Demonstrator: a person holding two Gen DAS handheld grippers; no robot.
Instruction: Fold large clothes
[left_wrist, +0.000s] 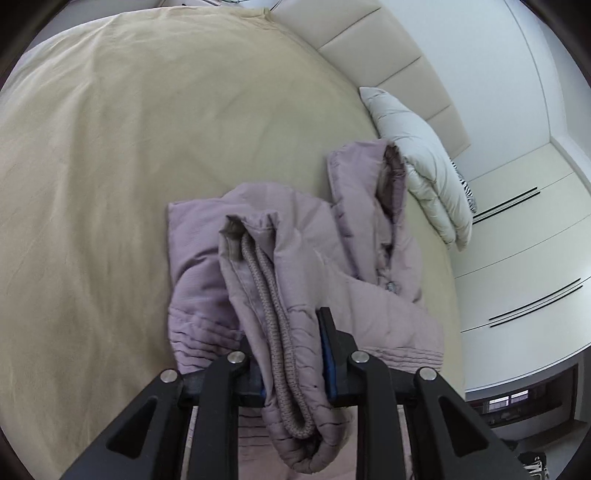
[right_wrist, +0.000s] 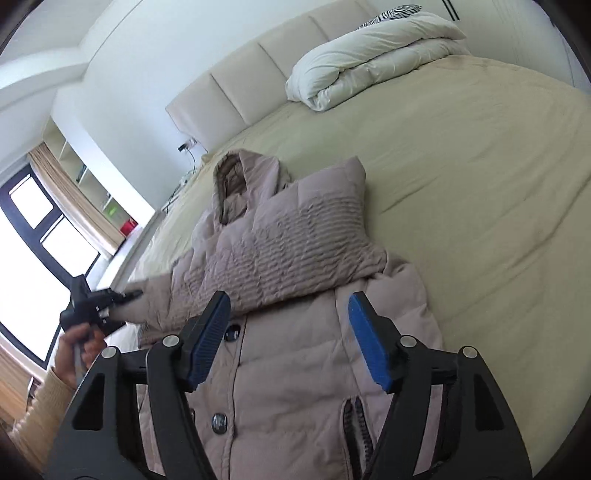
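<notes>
Left wrist view
Left gripper (left_wrist: 291, 354): its two black fingers were clamped on a sleeve (left_wrist: 273, 314) of the jacket, the knitted cuff (left_wrist: 275, 332) bunched between the blue pads.
Jacket (left_wrist: 373, 280): a mauve quilted puffer, it lay on the beige bed cover (left_wrist: 147, 147), just beyond the gripper, with its hood (left_wrist: 369, 173) toward the headboard (left_wrist: 369, 48).
Duvet (left_wrist: 421, 162): white, folded, it sat just beyond the hood.
Wardrobe (left_wrist: 524, 240): white doors with dark handles stood to the right of the bed.

Right wrist view
Right gripper (right_wrist: 290, 336): fingers stood wide apart, gripping nothing, hovering above the jacket front (right_wrist: 295, 369) near its snap buttons (right_wrist: 218, 422).
Folded sleeve (right_wrist: 291, 240): it lay across the jacket's chest.
Left gripper (right_wrist: 125, 306): seen at the left, it pinched the other sleeve's end, held in a hand (right_wrist: 79, 347).
Window (right_wrist: 40, 254): bright, with curtains, it stood at the left.
</notes>
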